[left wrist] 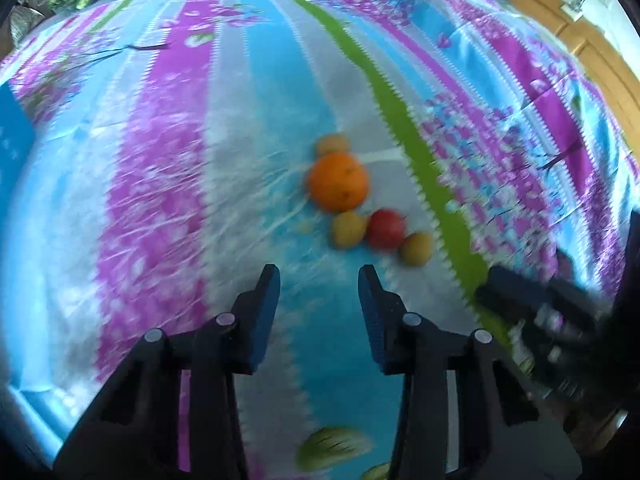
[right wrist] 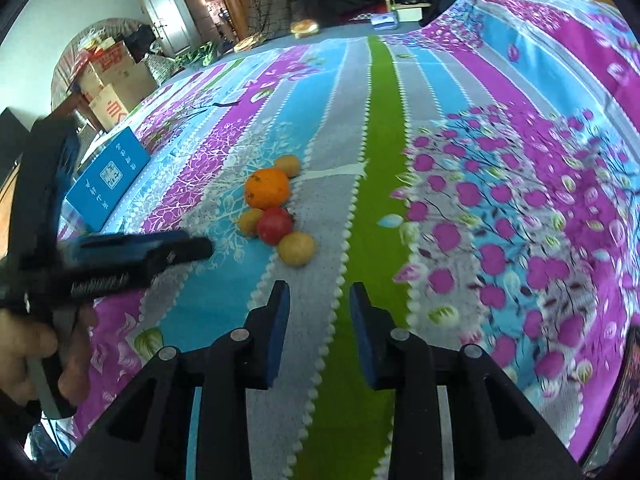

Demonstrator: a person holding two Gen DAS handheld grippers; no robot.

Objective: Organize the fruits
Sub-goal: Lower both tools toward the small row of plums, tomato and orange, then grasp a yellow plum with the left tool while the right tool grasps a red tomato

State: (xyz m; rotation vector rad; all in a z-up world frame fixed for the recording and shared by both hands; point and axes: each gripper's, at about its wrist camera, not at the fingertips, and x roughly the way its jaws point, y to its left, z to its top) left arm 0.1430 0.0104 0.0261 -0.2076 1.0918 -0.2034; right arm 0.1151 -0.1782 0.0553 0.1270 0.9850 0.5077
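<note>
Left to right, right wrist view. Blue booklet (right wrist: 107, 178) at 9 o'clock on the striped bedsheet (right wrist: 376, 128). Left gripper (right wrist: 176, 246) enters from 8 o'clock, gripped by a hand (right wrist: 32, 356); its fingers stand apart with nothing between them. Fruit cluster just left of centre, well clear of both grippers: orange (right wrist: 267, 188), red fruit (right wrist: 274, 225), three small yellow fruits touching (right wrist: 296, 248). Right gripper (right wrist: 319, 304) at 6 o'clock: narrow gap, pads on nothing.

Risks, judged: round fruits touch, so nudging one may roll its neighbours across the soft sheet; both grippers converging could collide.
</note>
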